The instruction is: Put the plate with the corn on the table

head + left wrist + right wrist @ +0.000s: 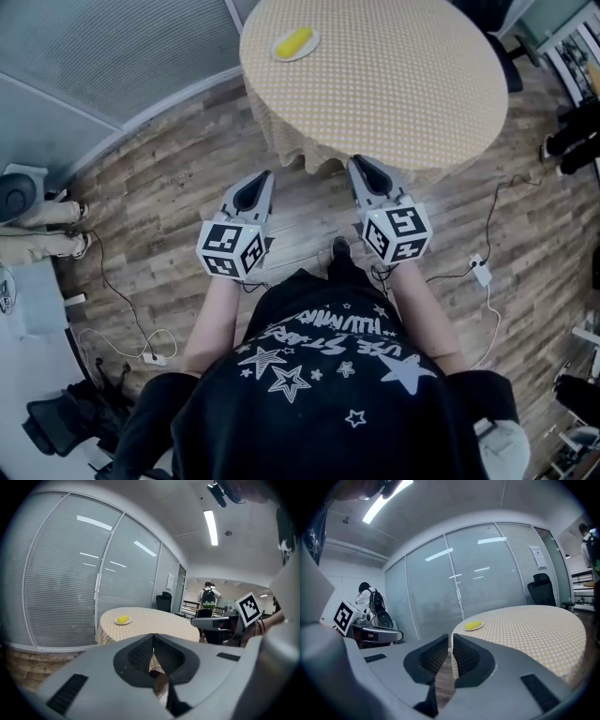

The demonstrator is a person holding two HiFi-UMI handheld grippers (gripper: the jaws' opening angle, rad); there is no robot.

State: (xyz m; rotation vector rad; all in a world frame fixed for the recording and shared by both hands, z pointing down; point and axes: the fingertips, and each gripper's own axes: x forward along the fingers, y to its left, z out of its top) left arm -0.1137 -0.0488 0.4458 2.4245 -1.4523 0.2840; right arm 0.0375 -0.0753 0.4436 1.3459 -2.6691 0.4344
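Observation:
A white plate with a yellow corn cob [295, 44] lies on the round table [394, 84], on its far left part, over a yellow checked cloth. The plate [123, 620] shows small in the left gripper view and, as the plate [473, 626], in the right gripper view. Both grippers hang over the wood floor short of the table's near edge, well apart from the plate. My left gripper [263, 174] [153, 637] is shut with nothing in it. My right gripper [356, 159] [451, 637] is shut too, and empty.
A glass wall with blinds [112, 56] curves along the left. Cables and a power strip [482, 272] lie on the floor at the right, another cable [141, 347] at the left. A black office chair [541, 588] stands behind the table. A person with a backpack [208, 597] is far off.

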